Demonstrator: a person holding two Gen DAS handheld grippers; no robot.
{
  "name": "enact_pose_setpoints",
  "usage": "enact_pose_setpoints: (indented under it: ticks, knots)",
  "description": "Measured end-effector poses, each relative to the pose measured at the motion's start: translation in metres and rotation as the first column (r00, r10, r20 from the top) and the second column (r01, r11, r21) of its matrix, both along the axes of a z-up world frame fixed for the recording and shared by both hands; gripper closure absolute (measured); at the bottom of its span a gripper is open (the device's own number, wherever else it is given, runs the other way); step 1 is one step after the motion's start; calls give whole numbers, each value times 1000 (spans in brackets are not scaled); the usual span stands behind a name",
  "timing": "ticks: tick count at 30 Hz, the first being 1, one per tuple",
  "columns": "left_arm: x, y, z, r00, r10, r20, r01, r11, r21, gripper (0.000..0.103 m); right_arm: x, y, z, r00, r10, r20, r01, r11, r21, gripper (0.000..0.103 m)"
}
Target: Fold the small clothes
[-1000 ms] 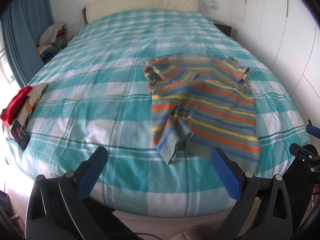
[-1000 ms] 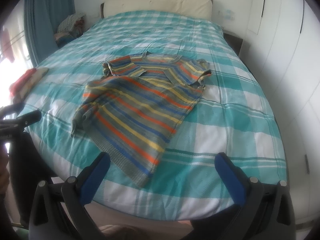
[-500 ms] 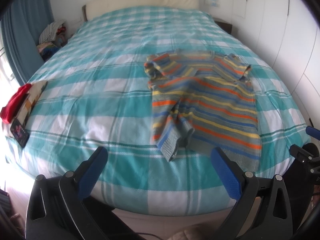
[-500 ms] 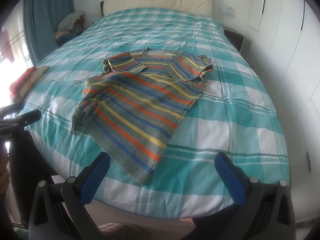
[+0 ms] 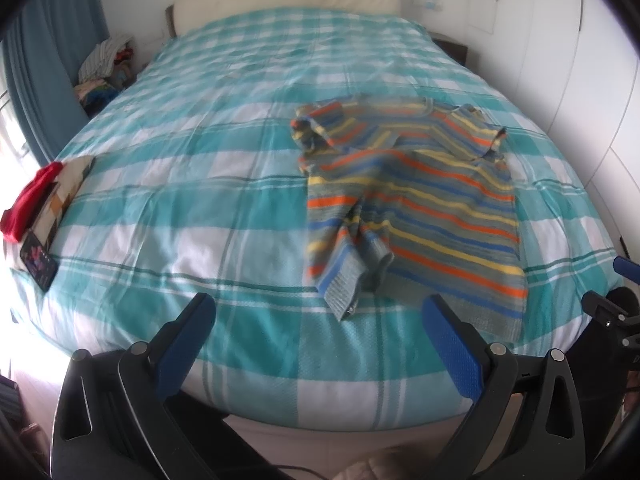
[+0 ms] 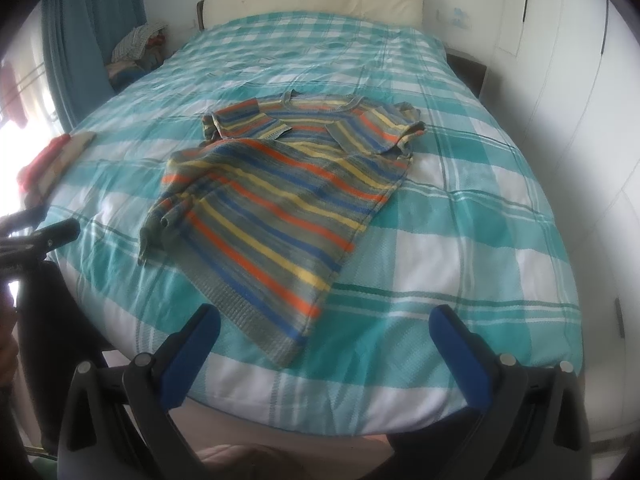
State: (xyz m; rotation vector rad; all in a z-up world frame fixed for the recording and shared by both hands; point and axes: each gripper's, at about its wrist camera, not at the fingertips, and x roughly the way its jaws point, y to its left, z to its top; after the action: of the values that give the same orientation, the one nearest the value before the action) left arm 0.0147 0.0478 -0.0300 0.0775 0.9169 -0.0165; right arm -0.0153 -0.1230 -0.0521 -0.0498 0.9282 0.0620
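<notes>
From the left wrist, the left tongs (image 5: pixel 318 312) stand wide apart and empty at the foot of the bed (image 5: pixel 168 200), with the striped sweater (image 5: pixel 412 204) lying flat ahead and toward their right finger. From the right wrist, the right tongs (image 6: pixel 324 324) are likewise spread and empty, the striped sweater (image 6: pixel 280 200) just ahead, its hem between the fingers nearer the left one.

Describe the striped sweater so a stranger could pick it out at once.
Start at the bed with the teal-and-white checked cover. Toward its near end lies the striped sweater, spread out with one lower corner crumpled. Its orange, yellow and blue stripes on grey set it apart from the plain red garment at the bed's left edge.
</notes>
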Motion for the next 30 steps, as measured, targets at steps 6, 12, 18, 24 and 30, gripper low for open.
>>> enact_pose_setpoints:
  ticks: [6, 12, 18, 24, 30]
  knots:
    - [0, 0, 0, 1000, -2, 0, 2, 1000, 1, 0, 0, -1, 0, 1000, 1, -2, -1, 1000, 1, 0]
    - [2, 32, -6, 998, 58, -4, -58, 998, -12, 0, 2, -15, -5, 999, -33, 8, 33, 999, 19, 0]
    - [11, 73, -39, 986, 131, -107, -143, 983, -114, 0, 3, -48, -34, 993, -114, -35, 116, 990, 79, 0]
    - [29, 53, -83, 972, 34, -231, -80, 977, -196, 1, 21, -54, -87, 983, -24, -183, 92, 924, 372, 3]
    - [28, 54, -85, 969, 53, -240, -104, 973, -206, 1, 29, -32, -121, 970, 68, -234, 46, 893, 447, 18]
